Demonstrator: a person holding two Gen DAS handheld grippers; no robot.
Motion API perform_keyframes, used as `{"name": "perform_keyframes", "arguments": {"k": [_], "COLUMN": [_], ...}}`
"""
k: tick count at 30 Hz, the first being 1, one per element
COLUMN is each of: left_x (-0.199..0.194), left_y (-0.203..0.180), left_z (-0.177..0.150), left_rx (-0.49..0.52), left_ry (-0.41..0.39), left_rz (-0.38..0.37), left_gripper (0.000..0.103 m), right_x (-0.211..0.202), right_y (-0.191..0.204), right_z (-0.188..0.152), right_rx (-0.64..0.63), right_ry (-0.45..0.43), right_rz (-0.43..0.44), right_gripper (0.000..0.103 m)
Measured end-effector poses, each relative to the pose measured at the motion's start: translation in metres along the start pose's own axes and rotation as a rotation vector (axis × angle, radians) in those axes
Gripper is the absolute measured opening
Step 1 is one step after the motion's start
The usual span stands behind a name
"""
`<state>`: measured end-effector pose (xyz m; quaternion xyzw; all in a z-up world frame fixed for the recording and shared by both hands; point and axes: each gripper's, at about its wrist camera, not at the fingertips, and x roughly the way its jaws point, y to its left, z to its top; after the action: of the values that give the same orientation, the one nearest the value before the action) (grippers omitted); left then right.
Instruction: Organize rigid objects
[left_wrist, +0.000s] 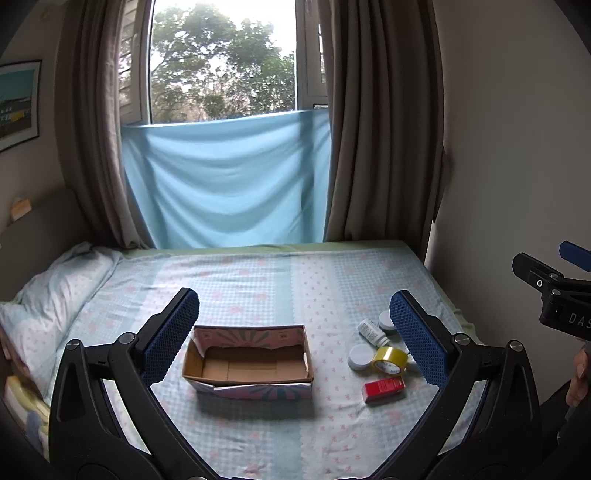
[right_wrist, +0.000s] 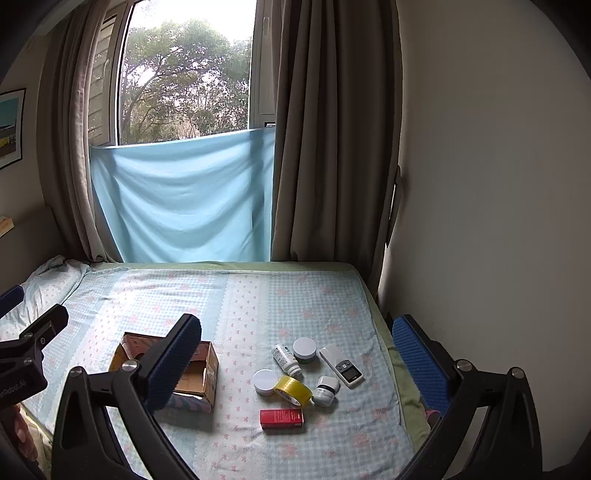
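Nothing is packed yet, we judge: cardboard box (left_wrist: 248, 359) lies empty on the bed (left_wrist: 258, 273), red box (right_wrist: 282, 418) and tape roll (right_wrist: 293, 387) beside it, while left gripper (left_wrist: 295, 332) and right gripper (right_wrist: 295, 365) hover wide open, so next we must lower one onto an object.

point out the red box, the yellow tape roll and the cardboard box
red box (right_wrist: 282, 418), right wrist view, middle of its top face
yellow tape roll (right_wrist: 294, 388), right wrist view, on its yellow outer band
cardboard box (left_wrist: 248, 368), left wrist view, on its bare inner floor
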<state>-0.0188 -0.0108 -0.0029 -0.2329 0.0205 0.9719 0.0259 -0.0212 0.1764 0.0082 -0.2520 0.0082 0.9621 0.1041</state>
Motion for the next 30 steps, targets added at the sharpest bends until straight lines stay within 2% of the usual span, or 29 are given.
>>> {"name": "perform_keyframes", "arguments": {"k": [30], "left_x": [0.012], "left_y": [0.011], "left_z": [0.000], "left_rx": [-0.008], "left_ry": [-0.009], "left_rz": [-0.039], "left_gripper": [0.103], "right_x": [0.013], "right_y": [0.009], "right_z": [0.004], "right_rx": [0.004], "right_ry": [0.014], "right_rz": [-0.005], "right_gripper": [0.103]}}
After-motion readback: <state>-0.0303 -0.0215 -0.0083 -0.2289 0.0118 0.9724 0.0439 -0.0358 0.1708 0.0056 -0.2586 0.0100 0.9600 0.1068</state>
